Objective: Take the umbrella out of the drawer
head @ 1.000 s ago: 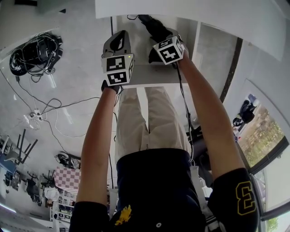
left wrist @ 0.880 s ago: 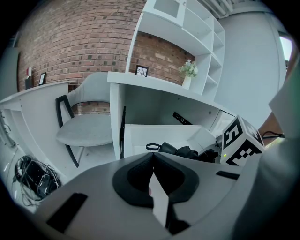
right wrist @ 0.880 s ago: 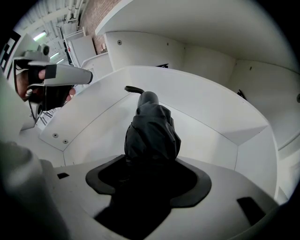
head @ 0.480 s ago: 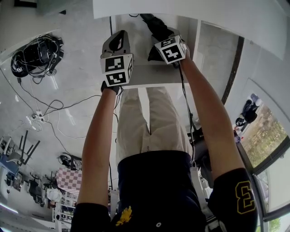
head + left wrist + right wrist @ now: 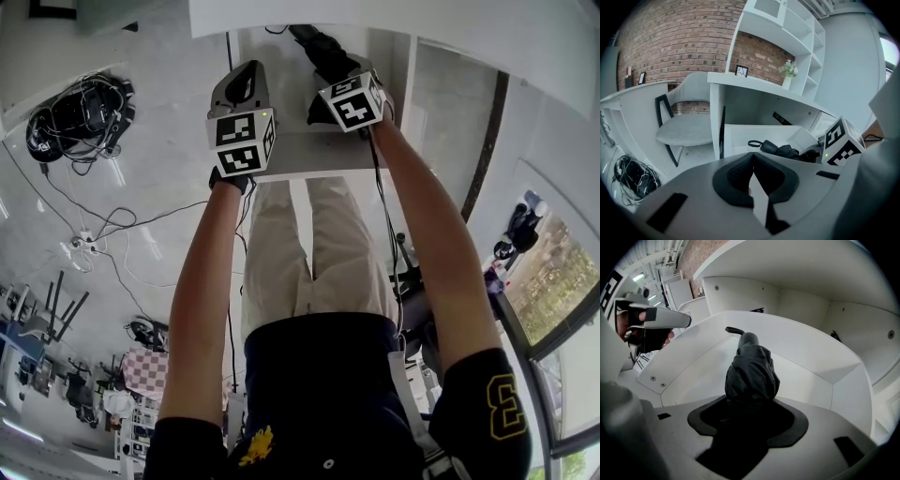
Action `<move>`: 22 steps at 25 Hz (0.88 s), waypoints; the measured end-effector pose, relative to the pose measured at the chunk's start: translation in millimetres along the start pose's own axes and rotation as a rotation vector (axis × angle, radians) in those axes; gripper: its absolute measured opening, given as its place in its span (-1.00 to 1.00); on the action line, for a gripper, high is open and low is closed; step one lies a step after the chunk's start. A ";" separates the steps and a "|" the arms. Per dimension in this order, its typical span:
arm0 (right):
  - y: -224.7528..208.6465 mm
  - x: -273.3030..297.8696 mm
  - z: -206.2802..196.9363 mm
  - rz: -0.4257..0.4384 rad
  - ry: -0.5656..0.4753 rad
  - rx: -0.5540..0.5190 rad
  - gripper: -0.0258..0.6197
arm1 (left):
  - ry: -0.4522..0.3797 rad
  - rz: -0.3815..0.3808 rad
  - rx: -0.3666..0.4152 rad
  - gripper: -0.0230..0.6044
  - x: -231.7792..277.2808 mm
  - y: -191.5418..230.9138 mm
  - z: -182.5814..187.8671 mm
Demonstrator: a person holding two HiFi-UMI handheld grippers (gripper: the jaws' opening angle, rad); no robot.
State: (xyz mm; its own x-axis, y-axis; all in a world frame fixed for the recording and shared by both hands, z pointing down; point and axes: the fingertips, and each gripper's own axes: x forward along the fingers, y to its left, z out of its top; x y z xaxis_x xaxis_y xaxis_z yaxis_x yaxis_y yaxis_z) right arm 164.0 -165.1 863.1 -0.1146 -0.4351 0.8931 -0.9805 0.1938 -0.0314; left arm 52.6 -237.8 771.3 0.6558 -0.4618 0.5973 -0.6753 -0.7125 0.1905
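A folded black umbrella (image 5: 751,369) lies in the open white drawer (image 5: 708,362), its handle (image 5: 747,338) and loop strap pointing to the drawer's far end. My right gripper (image 5: 747,401) reaches steeply down into the drawer. Its jaws have just been closing, and they are shut on the umbrella's fabric end. From the head view the umbrella (image 5: 323,54) shows above the right marker cube (image 5: 353,101). My left gripper (image 5: 751,159) is shut on nothing. It hangs outside the drawer's left side (image 5: 242,84), apart from the umbrella (image 5: 787,151).
The desk top (image 5: 375,19) overhangs the drawer. A grey chair (image 5: 684,129) stands left of the desk. Tangled cables (image 5: 75,112) lie on the floor at the left. White shelves with a small vase (image 5: 787,79) rise behind the desk.
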 end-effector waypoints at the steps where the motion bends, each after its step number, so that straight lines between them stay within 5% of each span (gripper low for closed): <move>1: 1.1 -1.6 0.7 -0.001 0.007 -0.011 -0.07 | 0.002 0.001 -0.003 -0.87 0.0 -0.1 0.7; 6: 28.9 -19.0 0.8 0.047 0.033 -0.052 -0.09 | 0.011 -0.013 -0.020 -0.87 -4.5 -3.7 5.7; 11: 39.2 -38.4 43.8 0.063 -0.037 -0.040 -0.09 | -0.065 0.004 -0.007 -0.87 -20.8 1.1 53.8; 16: 50.3 -77.5 63.3 0.083 -0.061 0.001 -0.09 | -0.099 -0.034 0.065 -0.86 -59.9 -19.5 92.4; 22: 64.9 -134.2 81.7 0.104 -0.081 -0.045 -0.09 | -0.099 -0.034 0.054 -0.86 -116.5 -30.1 116.6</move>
State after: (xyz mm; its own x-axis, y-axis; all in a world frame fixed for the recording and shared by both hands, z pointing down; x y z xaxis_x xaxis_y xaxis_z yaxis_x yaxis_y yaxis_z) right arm 102.8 -166.0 704.5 -0.2299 -0.4794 0.8470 -0.9547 0.2802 -0.1005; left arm 35.8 -224.2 605.1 0.7099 -0.4852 0.5105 -0.6348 -0.7547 0.1656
